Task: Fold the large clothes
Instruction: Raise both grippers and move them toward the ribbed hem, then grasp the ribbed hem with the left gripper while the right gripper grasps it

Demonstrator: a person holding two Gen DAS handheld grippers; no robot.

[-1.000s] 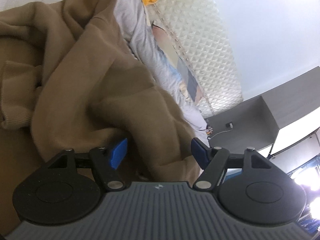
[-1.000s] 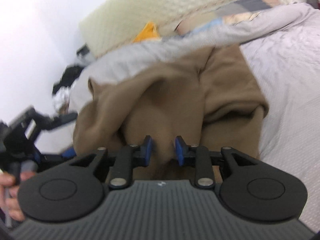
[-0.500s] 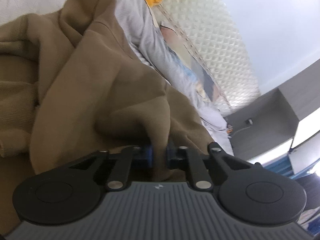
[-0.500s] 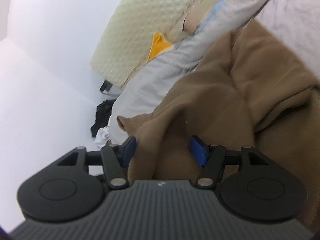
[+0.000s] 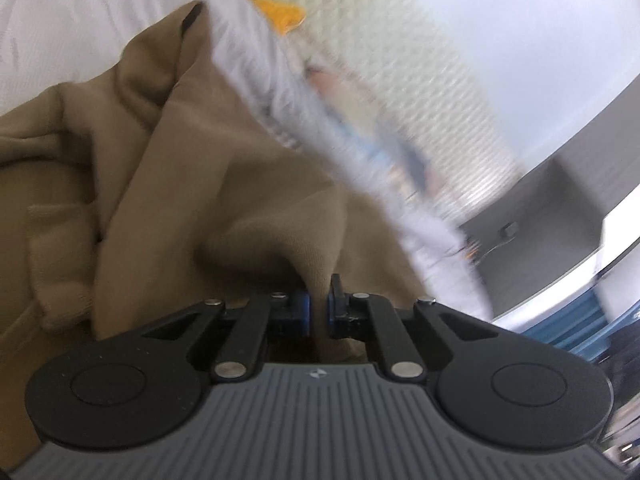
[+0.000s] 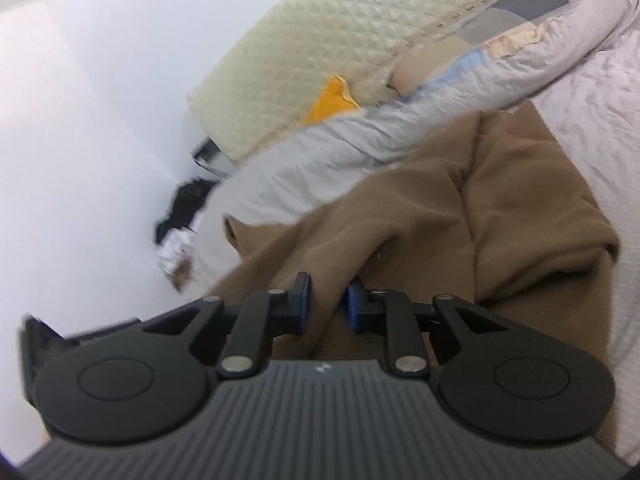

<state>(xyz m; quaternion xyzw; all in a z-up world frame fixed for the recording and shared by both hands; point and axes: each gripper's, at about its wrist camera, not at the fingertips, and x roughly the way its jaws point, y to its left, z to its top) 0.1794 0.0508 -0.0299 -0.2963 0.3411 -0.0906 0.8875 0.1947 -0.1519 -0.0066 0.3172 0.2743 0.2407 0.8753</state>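
Left gripper is clamped on a fold of the brown garment, having gaped wide a second ago. Right gripper has just been closing and pinches a ridge of it. The garment lies on the white bed below the quilted headboard and white wall.

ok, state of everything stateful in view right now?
left gripper: shut on a fold of the brown garment
right gripper: jaws just closed in, pinching a ridge of the garment
brown garment: crumpled, unfolded, lying on the bed
duvet: bunched along the headboard
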